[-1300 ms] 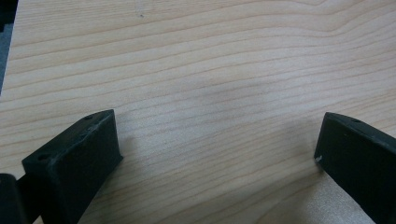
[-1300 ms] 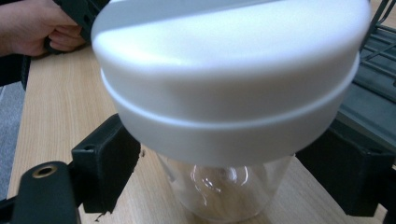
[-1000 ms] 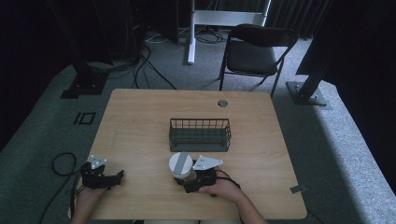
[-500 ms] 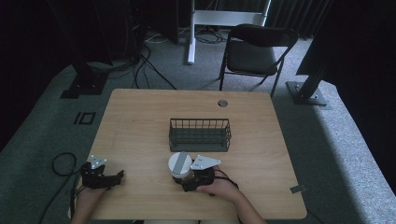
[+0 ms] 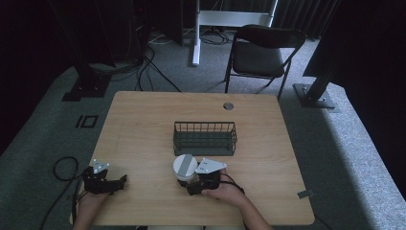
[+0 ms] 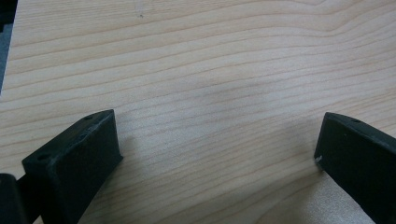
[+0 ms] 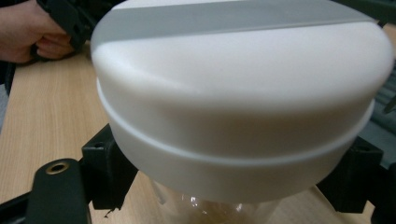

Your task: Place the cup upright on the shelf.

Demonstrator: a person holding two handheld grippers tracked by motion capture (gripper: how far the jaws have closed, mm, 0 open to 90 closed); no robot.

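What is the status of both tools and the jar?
Right tool shut on jar. Left tool open over bare table. Basket just behind jar, apart.

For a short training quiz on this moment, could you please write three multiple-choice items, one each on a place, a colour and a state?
1. Where does the jar stand relative to the wire basket?
A. Inside it
B. On the table in front of it, toward the person
C. Behind it, near the chair

2. What colour is the jar's lid?
A. White with a grey stripe
B. Red
C. Black

3. How does the left claw stand?
A. Shut on the jar
B. Shut on the basket
C. Open, with bare wood between its jaws

Answers:
1 B: the high view shows the jar on the wood on the person's side of the basket.
2 A: the right gripper view shows a white cap with a grey band.
3 C: the left gripper view shows the jaws far apart over the tabletop.
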